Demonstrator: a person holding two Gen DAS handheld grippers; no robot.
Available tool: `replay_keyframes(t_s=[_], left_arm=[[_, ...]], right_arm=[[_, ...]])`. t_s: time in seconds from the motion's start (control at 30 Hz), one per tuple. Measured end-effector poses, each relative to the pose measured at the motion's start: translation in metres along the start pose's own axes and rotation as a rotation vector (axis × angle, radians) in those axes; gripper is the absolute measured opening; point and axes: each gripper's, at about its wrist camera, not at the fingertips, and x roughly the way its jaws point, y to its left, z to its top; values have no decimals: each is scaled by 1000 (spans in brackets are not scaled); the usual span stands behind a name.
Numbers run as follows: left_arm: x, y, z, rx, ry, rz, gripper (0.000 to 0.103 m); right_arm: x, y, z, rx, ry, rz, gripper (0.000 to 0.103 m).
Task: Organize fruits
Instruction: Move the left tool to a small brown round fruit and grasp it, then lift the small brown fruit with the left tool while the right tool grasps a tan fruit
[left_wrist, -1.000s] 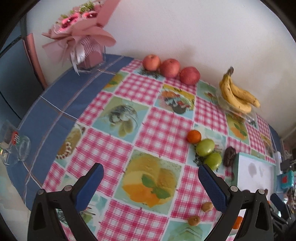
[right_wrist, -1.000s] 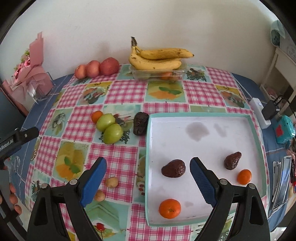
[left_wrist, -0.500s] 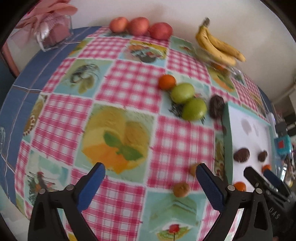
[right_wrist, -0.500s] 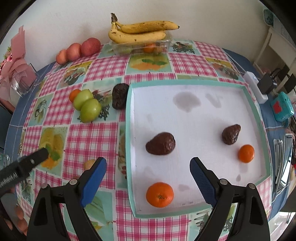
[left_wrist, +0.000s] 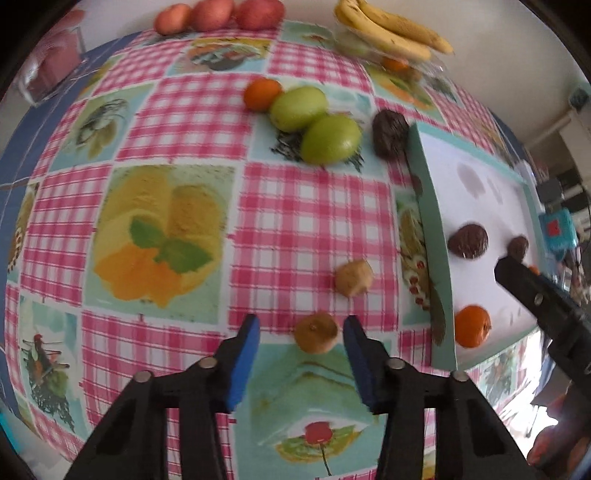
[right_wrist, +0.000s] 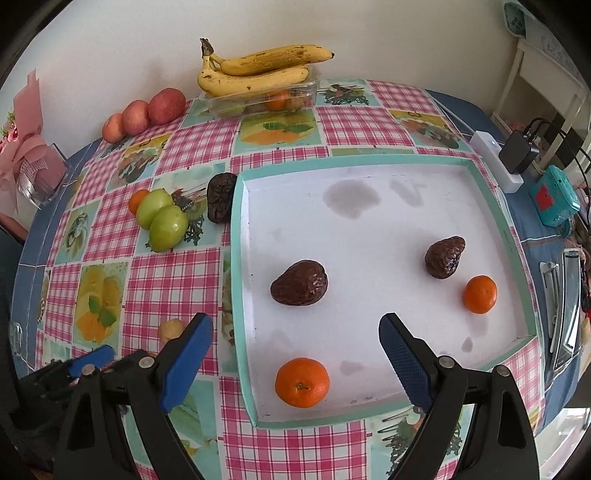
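My left gripper (left_wrist: 301, 325) points down at the checked tablecloth, and its jaws are closing around a small tan fruit (left_wrist: 316, 332). The blue pads stand on either side of it without pressing. A second tan fruit (left_wrist: 354, 277) lies just beyond. My right gripper (right_wrist: 295, 321) hangs open over the white tray (right_wrist: 236, 258), which holds two oranges (right_wrist: 302, 382) and two dark brown fruits (right_wrist: 299, 282). Left of the tray lie another dark fruit (right_wrist: 220, 197), two green fruits (right_wrist: 168, 229) and a small orange (right_wrist: 136, 199).
Bananas (right_wrist: 258, 70) rest on a clear box (right_wrist: 258, 101) at the back wall, with three red apples (right_wrist: 147, 112) to their left. A pink bouquet (right_wrist: 26, 158) stands far left. A power strip (right_wrist: 495, 162) and a teal device (right_wrist: 554, 199) lie right of the tray.
My left gripper dropped towards the two tan fruits and its jaws narrowed from wide to around the nearer one. The right gripper sank a little over the tray, still wide.
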Motion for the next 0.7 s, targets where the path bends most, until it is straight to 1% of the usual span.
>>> replay_keyframes(t_s=[0.1,0.13,0.2,0.27,0.43,0.5,0.6,0.7], left_arm=[[4,-8,-3,31,15,-5,38],[4,-11,-4,40,15,-3,37],[5,-14,-3,46,11,-2,31],[3,-15,-3,49,2,-6,27],[-1,-21,-2,59,-11,-18,27],[-7,-18,2,47,-29,-28,26],[-21,-5,5,-4,-83,-29,26],[-33,13,10,-79,-137,25,26]], right_arm=[[0,0,0,5,1,12,92],[0,0,0,4,1,13,92],[0,1,0,1,2,12,92],[0,0,0,2,2,12,92],[0,1,1,4,4,14,92],[1,1,1,4,8,20,92],[4,1,1,5,17,17,92],[6,3,1,6,18,16,92]])
